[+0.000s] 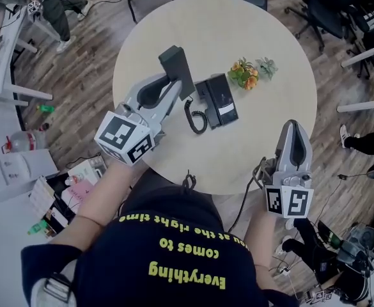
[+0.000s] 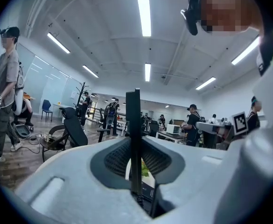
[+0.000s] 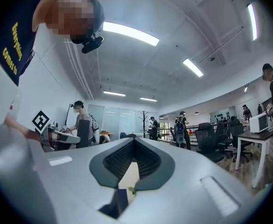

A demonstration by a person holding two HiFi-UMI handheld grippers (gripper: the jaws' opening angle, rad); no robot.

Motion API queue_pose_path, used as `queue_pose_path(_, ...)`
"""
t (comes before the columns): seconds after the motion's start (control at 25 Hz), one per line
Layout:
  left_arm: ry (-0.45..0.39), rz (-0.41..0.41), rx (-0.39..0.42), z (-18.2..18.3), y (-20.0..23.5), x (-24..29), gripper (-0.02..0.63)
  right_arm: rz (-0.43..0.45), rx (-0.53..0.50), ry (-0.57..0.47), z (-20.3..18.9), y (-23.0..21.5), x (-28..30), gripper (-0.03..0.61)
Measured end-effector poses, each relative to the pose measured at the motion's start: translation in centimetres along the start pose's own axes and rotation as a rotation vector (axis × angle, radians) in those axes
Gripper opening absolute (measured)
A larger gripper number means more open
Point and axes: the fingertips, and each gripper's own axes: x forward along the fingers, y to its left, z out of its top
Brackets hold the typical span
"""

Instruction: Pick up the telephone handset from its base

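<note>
Hovering at lower right, the right gripper has its jaws pressed together, empty. Left of centre, the left gripper clamps the black handset, off its base, which sits mid-frame on the round bench; a coiled cord joins them.

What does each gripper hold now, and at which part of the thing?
The left gripper holds the telephone handset near its cord end, clear of the base. The right gripper is shut and holds nothing.
</note>
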Motion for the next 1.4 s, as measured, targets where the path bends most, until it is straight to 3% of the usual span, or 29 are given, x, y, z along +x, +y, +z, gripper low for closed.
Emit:
queue_pose_path(0.52,-0.043,0.011,0.087,2.4,-0.7,-2.4,0.072,-0.013,-0.045,-0.044,2.7,1.2,-0.5,0.011)
queue_pose_path(1.04,-0.092,-0.011,0.098,3.1,-1.1,-3.7,0.072,0.001,-0.050,-0.036,2.8,2.9,0.1,0.011)
queue_pose_path(1.4,-0.078,-0.006,0.106,2.7,-1.1,-4.0,0.072,0.006,-0.049,-0.030,2.6,3.2,0.3,0.011)
